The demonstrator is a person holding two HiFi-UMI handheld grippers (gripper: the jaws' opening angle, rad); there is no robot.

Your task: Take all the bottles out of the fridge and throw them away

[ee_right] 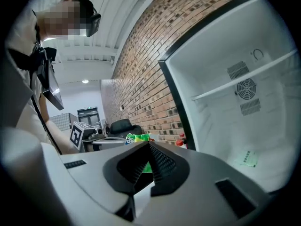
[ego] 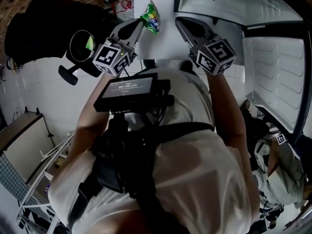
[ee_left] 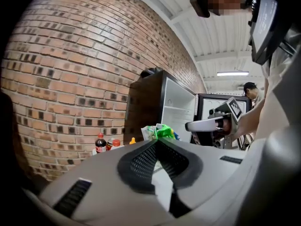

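Observation:
In the head view my left gripper reaches forward over the white floor, shut on a crumpled green bottle that sticks out past its tips. The left gripper view shows the same green bottle just beyond the closed jaws. To the right, my right gripper points at the open fridge, jaws together with nothing held. Its own view shows the closed tips and the bare white fridge interior. Two bottles with red caps stand on the floor by the brick wall.
The fridge door hangs open at the right, and another person crouches below it. A black bag and a round black appliance lie at the left. A white wire rack stands at the lower left.

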